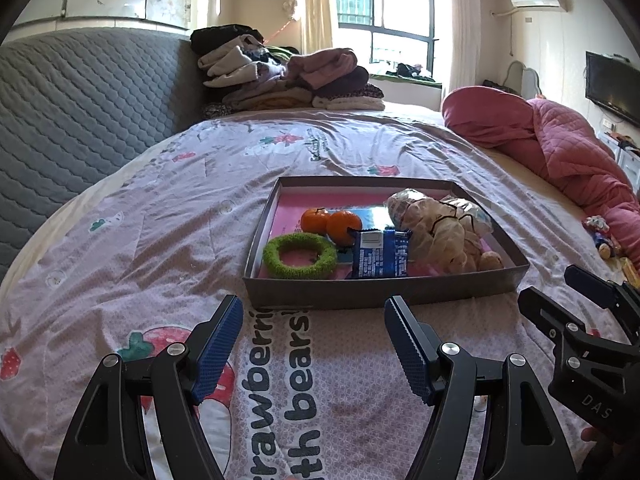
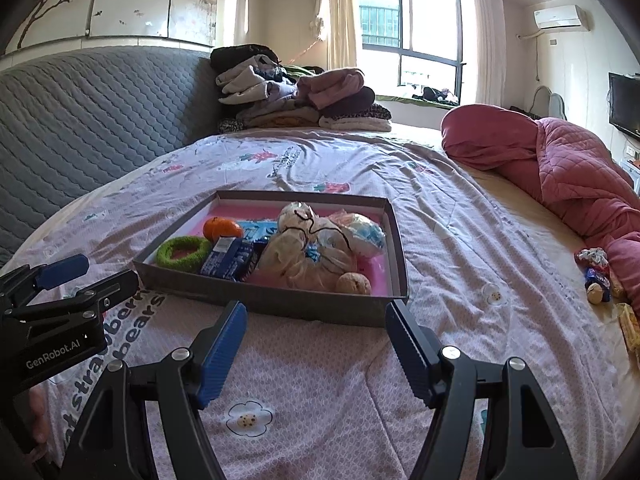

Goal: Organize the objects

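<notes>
Here the shallow grey cardboard tray (image 1: 384, 292) on the pink printed bedspread (image 1: 160, 240) is crowded, so a careless reach could knock the two oranges (image 1: 332, 222) rolling or snag the crinkly tied plastic bag (image 1: 440, 224). Beside them in the tray lie a fuzzy green ring (image 1: 300, 256) and a blue snack packet (image 1: 380, 258). The left gripper (image 1: 314, 344) and right gripper (image 2: 316, 352) hover just before the tray's near wall, jaws wide and empty.

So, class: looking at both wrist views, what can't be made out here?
- Blue packet, left wrist view: print too small to read.
- Bagged bundle, right wrist view: crinkled wrap hides its contents.
- Small items by the pink quilt, right wrist view: too small and distorted to identify.
- Box floor: covered by objects.
</notes>
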`<act>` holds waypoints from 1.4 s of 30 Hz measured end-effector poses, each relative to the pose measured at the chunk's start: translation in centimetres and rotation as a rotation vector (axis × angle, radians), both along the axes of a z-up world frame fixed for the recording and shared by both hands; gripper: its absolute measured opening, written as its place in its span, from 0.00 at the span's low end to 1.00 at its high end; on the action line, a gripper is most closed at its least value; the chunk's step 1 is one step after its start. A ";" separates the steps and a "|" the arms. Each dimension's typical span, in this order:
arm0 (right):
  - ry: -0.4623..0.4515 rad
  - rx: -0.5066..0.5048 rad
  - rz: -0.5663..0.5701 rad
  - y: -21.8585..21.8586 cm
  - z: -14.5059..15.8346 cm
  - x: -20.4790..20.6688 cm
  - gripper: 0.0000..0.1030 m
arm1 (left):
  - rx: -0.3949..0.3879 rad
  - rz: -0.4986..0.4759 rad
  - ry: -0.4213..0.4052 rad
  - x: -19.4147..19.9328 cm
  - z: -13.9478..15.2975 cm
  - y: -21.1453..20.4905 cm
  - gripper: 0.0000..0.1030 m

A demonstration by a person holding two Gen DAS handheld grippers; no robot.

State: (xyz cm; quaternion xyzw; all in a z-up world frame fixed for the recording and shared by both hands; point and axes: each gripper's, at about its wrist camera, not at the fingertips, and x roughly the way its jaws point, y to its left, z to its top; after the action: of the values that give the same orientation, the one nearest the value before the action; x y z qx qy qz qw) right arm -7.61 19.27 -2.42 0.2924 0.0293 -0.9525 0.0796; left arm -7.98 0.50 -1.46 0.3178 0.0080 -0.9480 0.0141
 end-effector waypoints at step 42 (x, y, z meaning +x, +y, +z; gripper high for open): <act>-0.061 0.001 -0.027 0.7 -3.2 -1.3 0.69 | 0.024 -0.029 -0.026 -1.4 -3.0 0.0 0.72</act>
State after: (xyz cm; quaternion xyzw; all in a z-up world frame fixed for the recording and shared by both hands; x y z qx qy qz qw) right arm -8.96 19.95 -5.66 0.3216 0.0231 -0.9442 0.0674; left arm -9.34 0.53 -4.44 0.3304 0.0147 -0.9437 -0.0032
